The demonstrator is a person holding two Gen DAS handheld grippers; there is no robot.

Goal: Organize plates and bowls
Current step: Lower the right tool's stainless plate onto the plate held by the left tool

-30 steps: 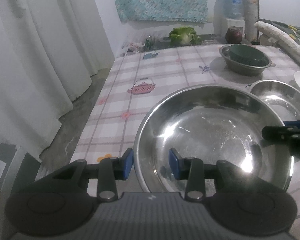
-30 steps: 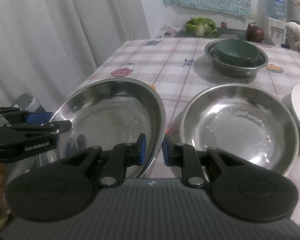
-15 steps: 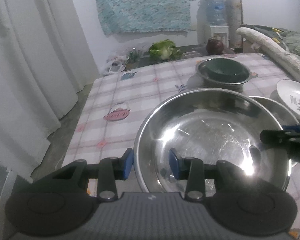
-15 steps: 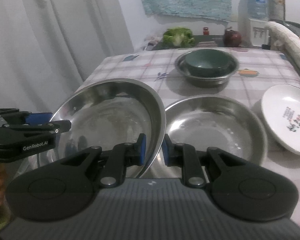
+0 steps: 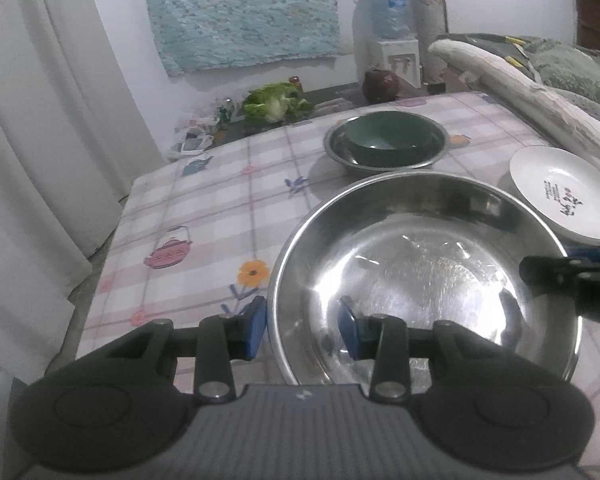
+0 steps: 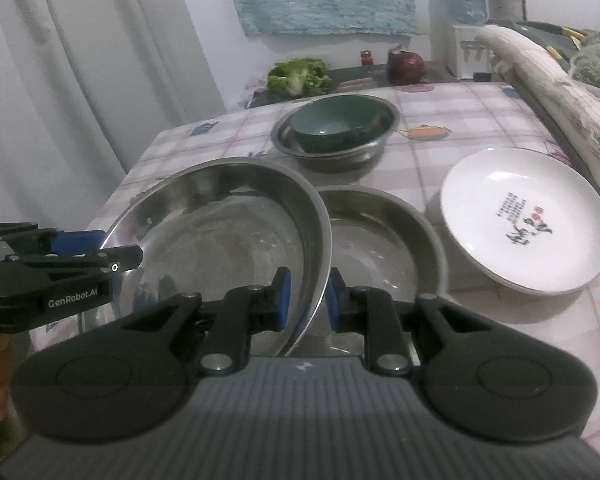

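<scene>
Two grippers carry one wide steel bowl (image 6: 220, 232) between them, each clamped on an opposite side of its rim: the left gripper (image 5: 302, 326) with one pad outside the wall and one inside, the right gripper (image 6: 306, 300) pinching the rim edge narrowly. The bowl hangs tilted above the checked tablecloth (image 5: 204, 208), its right edge overlapping a second steel bowl (image 6: 384, 240) that sits flat on the cloth.

Taking that second steel bowl as the landmark: behind it stands a smaller steel bowl (image 6: 336, 152) with a green bowl (image 6: 336, 122) already nested inside — that pair looks sorted. Just to its right lies a white plate (image 6: 524, 216) with printed writing, apparently resting on another dish, though what is under it I cannot tell.

By my reading the work is partly done. One nest exists; the carried bowl is not yet set down, and it seems headed for the landmark bowl — stacking into or beside it. The plate and the two big bowls are left to group.
</scene>
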